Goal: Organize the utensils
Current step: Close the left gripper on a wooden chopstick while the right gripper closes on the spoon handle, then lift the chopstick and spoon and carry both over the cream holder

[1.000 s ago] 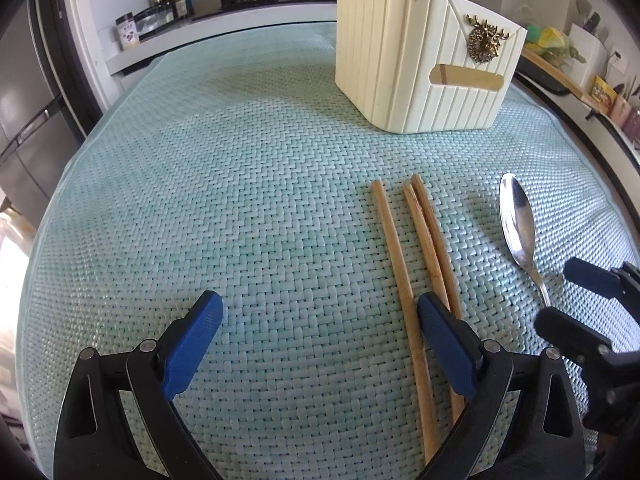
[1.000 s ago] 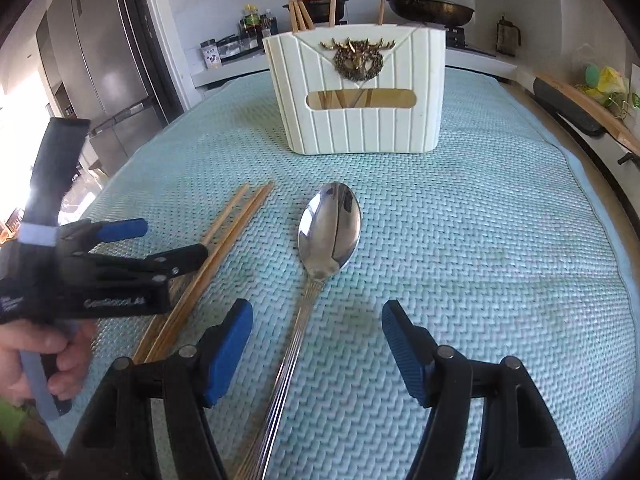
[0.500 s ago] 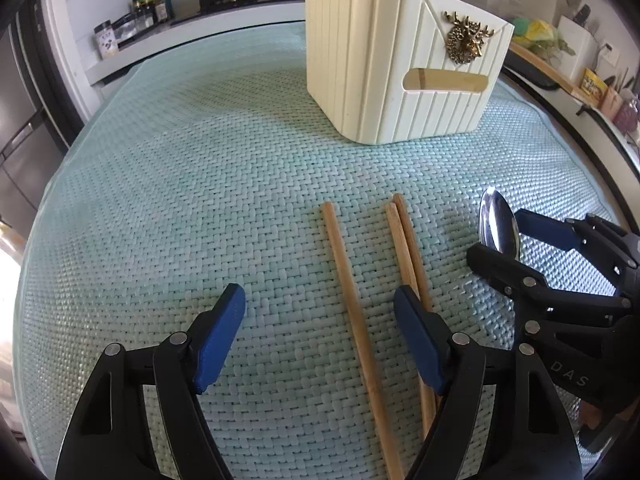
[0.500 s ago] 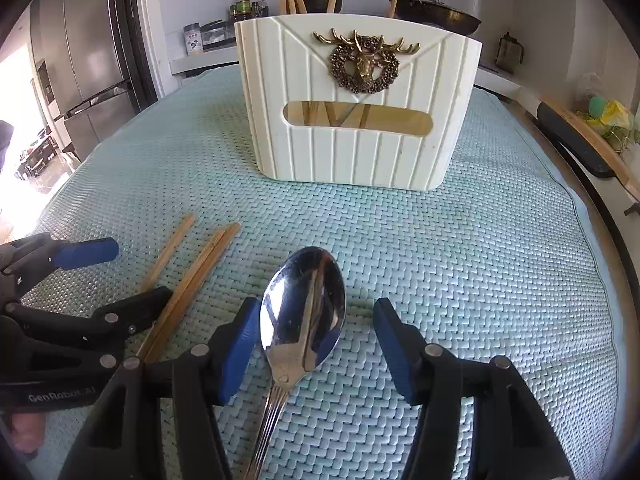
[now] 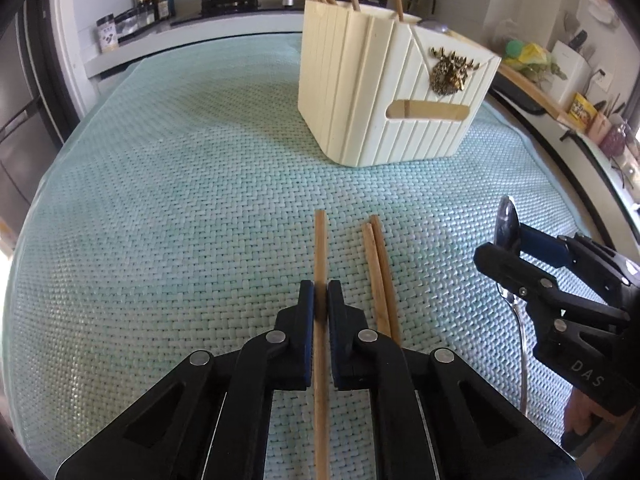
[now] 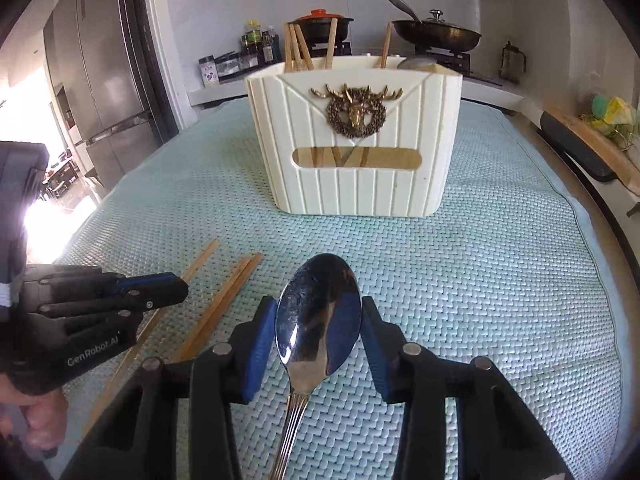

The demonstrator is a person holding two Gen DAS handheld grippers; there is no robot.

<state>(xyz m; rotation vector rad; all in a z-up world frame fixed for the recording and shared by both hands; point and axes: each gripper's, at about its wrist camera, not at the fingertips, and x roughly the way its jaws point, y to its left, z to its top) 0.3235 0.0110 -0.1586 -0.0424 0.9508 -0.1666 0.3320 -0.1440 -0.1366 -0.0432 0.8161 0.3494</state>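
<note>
My left gripper (image 5: 319, 296) is shut on a single wooden chopstick (image 5: 320, 248) that lies on the teal woven mat (image 5: 180, 208). Two more chopsticks (image 5: 378, 264) lie side by side just to its right. My right gripper (image 6: 319, 316) is shut on the bowl of a metal spoon (image 6: 318, 312), its handle running back under the gripper. A cream ribbed utensil holder (image 6: 352, 140) with a brass deer emblem stands upright beyond, with several chopsticks in it. In the left wrist view the right gripper (image 5: 516, 244) is at the right with the spoon (image 5: 508, 224) between its jaws.
A counter with a stove, pots (image 6: 436, 34) and bottles (image 6: 256, 44) runs behind the mat. A fridge (image 6: 100, 92) stands at the left. A wooden board (image 6: 592, 144) lies on the ledge to the right of the mat.
Both grippers have closed: the left one on the single chopstick, the right one on the spoon's bowl. Both moved a little forward toward the holder.
</note>
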